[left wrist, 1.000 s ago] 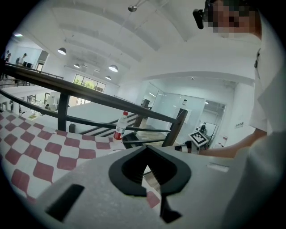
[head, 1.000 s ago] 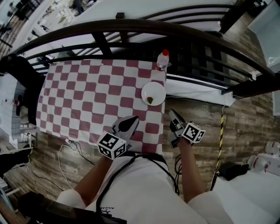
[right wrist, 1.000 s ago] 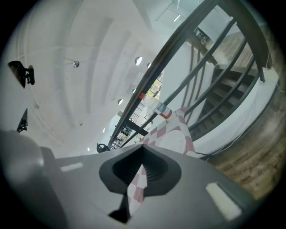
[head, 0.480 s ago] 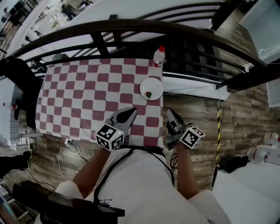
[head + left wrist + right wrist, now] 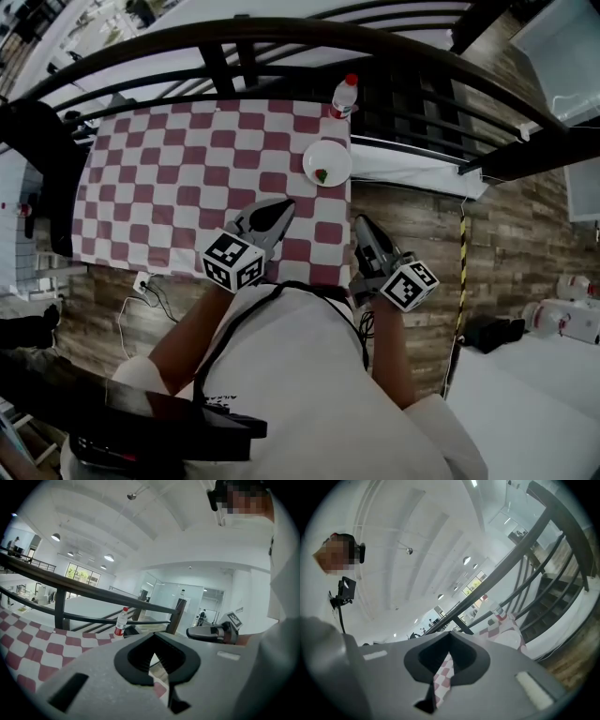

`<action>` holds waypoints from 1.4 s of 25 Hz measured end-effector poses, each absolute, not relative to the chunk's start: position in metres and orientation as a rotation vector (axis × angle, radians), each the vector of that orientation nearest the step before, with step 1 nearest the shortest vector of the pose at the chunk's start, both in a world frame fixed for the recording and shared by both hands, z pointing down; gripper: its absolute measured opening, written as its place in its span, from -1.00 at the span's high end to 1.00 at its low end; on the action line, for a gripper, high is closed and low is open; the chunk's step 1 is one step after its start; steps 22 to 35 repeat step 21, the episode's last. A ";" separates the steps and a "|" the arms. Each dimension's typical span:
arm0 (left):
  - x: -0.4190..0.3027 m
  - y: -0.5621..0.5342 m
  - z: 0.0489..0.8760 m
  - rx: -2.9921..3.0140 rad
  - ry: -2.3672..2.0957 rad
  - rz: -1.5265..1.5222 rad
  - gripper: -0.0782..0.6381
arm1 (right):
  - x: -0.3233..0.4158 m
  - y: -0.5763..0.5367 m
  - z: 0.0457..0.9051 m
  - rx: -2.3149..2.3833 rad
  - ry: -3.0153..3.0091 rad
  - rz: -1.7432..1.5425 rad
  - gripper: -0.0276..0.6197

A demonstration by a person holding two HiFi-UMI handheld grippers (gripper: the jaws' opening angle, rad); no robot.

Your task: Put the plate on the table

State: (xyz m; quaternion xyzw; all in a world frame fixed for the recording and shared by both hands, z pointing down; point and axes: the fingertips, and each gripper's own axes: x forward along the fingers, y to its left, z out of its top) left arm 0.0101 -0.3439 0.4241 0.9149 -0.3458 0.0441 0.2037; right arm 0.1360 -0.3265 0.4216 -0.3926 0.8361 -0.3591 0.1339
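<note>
Nearest the camera, the person's white shirt [image 5: 281, 375] fills the bottom of the head view and cuts off the table's near edge. Just beyond it, the left gripper [image 5: 278, 210] hangs over the checked cloth [image 5: 169, 187] with its jaws closed tip to tip and nothing between them. The right gripper [image 5: 362, 228] is off the table's [image 5: 94, 220] right edge, over the wooden floor, its jaws likewise pressed together and empty. Each gripper's grey body blocks the lower half of its own view, so little of the table shows there. Farther on, the plate [image 5: 327, 163] rests on the cloth beside the right edge, well apart from both grippers; a small red and green thing [image 5: 322, 175] on it is too small to identify, perhaps food. A red-capped bottle [image 5: 344, 97] stands at the far right corner, before the dark railing [image 5: 281, 42].
</note>
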 end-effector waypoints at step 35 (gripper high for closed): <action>-0.014 -0.339 0.431 2.554 -0.948 0.111 0.77 | 0.123 -0.320 0.423 -1.203 2.431 -0.994 0.90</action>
